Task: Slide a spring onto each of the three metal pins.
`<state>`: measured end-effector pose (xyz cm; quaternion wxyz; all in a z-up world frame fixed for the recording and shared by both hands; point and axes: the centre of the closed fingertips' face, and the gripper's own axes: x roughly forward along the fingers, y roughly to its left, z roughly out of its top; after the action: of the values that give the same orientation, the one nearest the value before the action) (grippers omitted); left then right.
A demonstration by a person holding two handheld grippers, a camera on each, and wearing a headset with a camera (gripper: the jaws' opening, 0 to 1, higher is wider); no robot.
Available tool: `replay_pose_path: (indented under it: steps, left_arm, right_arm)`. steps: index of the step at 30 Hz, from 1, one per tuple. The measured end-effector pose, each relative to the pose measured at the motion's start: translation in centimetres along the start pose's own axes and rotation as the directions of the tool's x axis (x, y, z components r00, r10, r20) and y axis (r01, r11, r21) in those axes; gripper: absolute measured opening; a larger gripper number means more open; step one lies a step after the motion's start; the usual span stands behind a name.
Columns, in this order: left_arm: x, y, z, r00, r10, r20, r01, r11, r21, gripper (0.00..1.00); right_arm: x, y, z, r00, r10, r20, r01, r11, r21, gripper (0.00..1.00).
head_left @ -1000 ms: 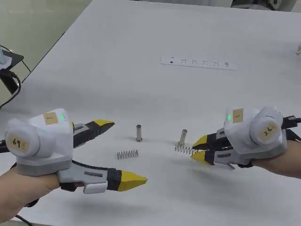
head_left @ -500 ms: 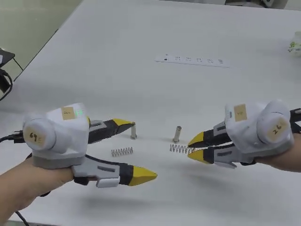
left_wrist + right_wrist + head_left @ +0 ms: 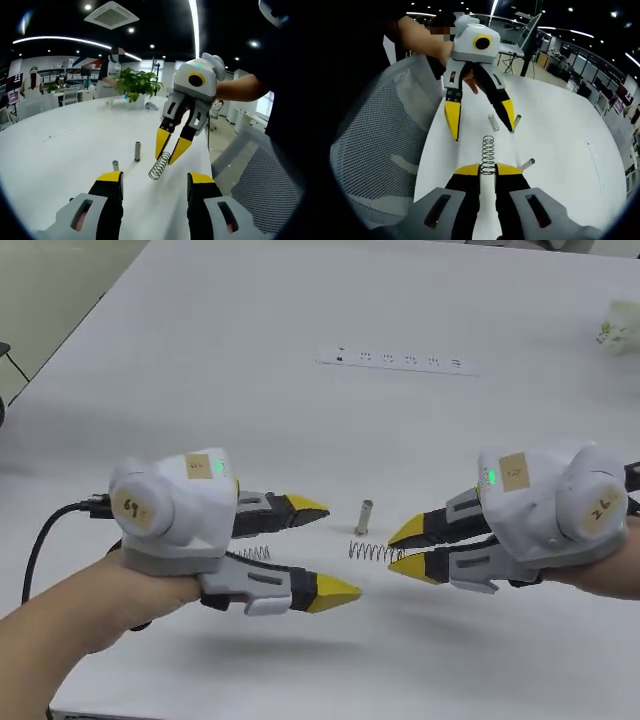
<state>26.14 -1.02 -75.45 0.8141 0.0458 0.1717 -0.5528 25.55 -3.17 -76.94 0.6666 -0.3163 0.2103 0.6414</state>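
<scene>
- Right gripper [image 3: 394,553] is pinching one end of a thin coiled wire spring [image 3: 368,551]. The spring is projecting straight ahead of its tips, with its long axis roughly level.
- A short, smooth metal pin [image 3: 364,517] is standing upright just ahead and right of those tips, crosswise to the spring. Both grippers are lying about equally near it.
- Left gripper [image 3: 340,550] is facing it, jaws spread wide and holding nothing. A second spring [image 3: 493,122] is lying between its jaws on the matte white table [image 3: 250,390].
</scene>
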Motion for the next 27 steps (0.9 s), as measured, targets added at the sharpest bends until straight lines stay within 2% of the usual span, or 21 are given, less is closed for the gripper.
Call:
replay_pose_path:
  steps: [4,7,10,17,27]
  left_arm:
    - [0.4,-0.7,0.5,0.9991,-0.036,0.021,0.036,0.999,-0.015,0.30]
    - [0.7,-0.9,0.4,0.9985,-0.051,0.019,0.051,0.999,-0.010,0.21]
    - [0.8,-1.0,0.3,0.9984,-0.054,0.015,0.054,0.999,-0.001,0.20]
    - [0.9,-1.3,0.6,0.9973,-0.072,0.017,0.072,0.997,0.017,0.07]
    - [0.8,-1.8,0.6,0.9954,-0.096,0.003,0.096,0.995,0.041,0.03]
  right_arm:
    - [-0.1,0.2,0.1,0.9999,0.008,0.012,-0.008,1.000,0.005,0.08]
    - [-0.4,0.2,0.6,0.9993,0.015,0.034,-0.015,1.000,0.011,0.08]
    - [-0.5,0.3,0.8,0.9990,0.018,0.040,-0.019,1.000,0.004,0.08]
    - [-0.5,0.5,1.1,0.9987,0.034,0.039,-0.033,0.999,-0.012,0.08]
    - [-0.6,0.9,1.0,0.9981,0.046,0.039,-0.046,0.999,-0.008,0.08]
